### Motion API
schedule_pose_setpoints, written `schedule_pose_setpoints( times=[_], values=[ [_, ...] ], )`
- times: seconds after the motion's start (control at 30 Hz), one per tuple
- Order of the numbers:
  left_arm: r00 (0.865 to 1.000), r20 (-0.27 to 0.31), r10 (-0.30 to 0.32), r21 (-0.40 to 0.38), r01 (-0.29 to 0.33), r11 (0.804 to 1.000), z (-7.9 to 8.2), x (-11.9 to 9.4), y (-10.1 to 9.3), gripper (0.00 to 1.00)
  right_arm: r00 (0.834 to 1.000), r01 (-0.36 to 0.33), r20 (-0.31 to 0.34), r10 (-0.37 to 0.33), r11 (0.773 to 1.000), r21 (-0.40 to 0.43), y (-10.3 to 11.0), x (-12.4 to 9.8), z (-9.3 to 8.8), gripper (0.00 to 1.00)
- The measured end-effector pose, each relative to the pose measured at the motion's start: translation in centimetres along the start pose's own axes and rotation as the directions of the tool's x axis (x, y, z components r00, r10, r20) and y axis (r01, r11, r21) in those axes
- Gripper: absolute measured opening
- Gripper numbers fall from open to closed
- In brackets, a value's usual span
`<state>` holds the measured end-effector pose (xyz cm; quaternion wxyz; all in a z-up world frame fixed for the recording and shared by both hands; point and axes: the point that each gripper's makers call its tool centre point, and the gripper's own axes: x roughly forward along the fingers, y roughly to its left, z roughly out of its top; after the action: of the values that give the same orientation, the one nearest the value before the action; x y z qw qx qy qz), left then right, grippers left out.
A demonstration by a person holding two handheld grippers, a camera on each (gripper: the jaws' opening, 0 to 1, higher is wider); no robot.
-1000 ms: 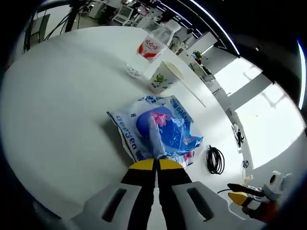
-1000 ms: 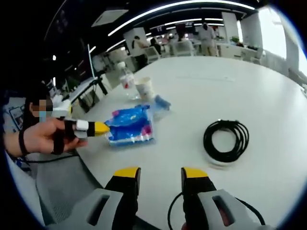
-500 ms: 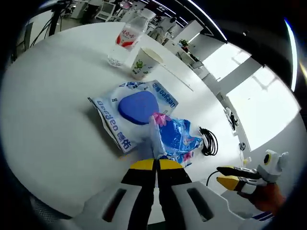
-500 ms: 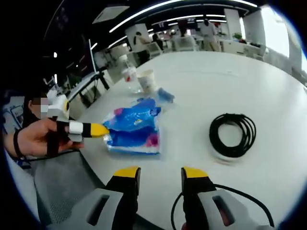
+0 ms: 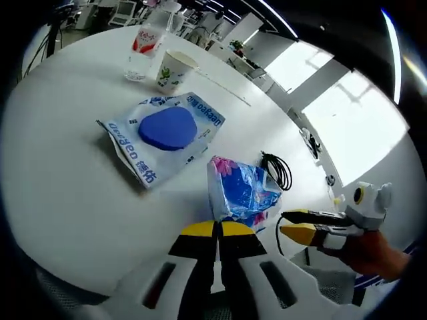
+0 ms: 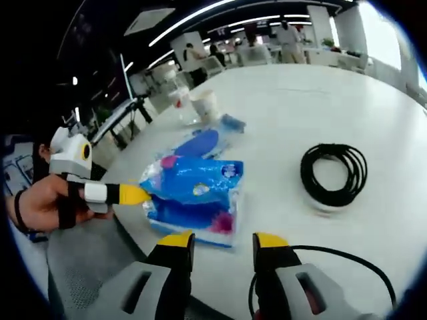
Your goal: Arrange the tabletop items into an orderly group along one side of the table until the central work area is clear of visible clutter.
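A broad white tabletop [image 5: 60,167] stretched out under both views, round-edged and bright. Nearest the person sat a blue plastic pack with pink flowers [image 5: 239,190], lifted at one corner, and the left tongs [image 5: 216,229] were pressed together on that corner; in the right gripper view the same left tongs [image 6: 137,194] came in from the left, a hand [image 6: 40,203] behind them, yellow tips pinching the pack's edge! Just beyond it lay a flat white-and-blue printed bag [image 5: 163,133] with a blue oval on top, resting apart from the pack. Further off stood a paper cup [image 5: 173,69] and a clear bottle with a red label [image 5: 143,48], side by side near the far edge. To the right of the pack a coiled black cable [image 6: 333,175] lay on the tabletop, well clear of the pack. The right tongs [image 6: 223,241] stood apart, gripping nothing, low at the near edge with a thin black cord [image 6: 327,253] trailing beside them.
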<state>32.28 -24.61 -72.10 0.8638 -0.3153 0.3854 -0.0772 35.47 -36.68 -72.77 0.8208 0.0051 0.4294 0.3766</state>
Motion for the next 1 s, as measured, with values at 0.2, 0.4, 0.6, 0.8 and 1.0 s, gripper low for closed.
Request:
schedule_pose_setpoints(
  times=[0.2, 0.4, 0.6, 0.8, 1.0],
  values=[
    [0.999, -0.015, -0.035, 0.015, 0.035, 0.999, -0.2, 0.1, -1.0, 0.0, 1.0, 0.023, -0.001, -0.023, 0.996, 0.085, -1.1, 1.0, -0.7, 0.3],
    [0.997, -0.036, -0.065, 0.037, 0.066, 0.997, -0.7, 0.0, -1.7, 0.0, 0.997, 0.028, 0.063, -0.037, 0.991, 0.134, -1.5, 1.1, 0.0, 0.06],
    [0.997, -0.043, -0.057, 0.046, 0.059, 0.997, -0.9, -0.1, -1.4, 0.0, 0.997, 0.018, 0.071, -0.028, 0.991, 0.134, -1.1, 0.5, -0.4, 0.0],
    [0.993, -0.006, -0.118, 0.05, 0.118, 0.992, -0.3, 0.6, -3.3, 0.0, 0.994, 0.039, 0.096, -0.054, 0.988, 0.151, -2.5, -0.9, 0.1, 0.0],
    [0.99, 0.032, -0.137, 0.066, 0.135, 0.989, 0.7, 1.0, -4.6, 0.0, 0.99, 0.083, 0.099, -0.102, 0.979, 0.184, -5.0, -2.0, 0.8, 0.0]
  ],
)
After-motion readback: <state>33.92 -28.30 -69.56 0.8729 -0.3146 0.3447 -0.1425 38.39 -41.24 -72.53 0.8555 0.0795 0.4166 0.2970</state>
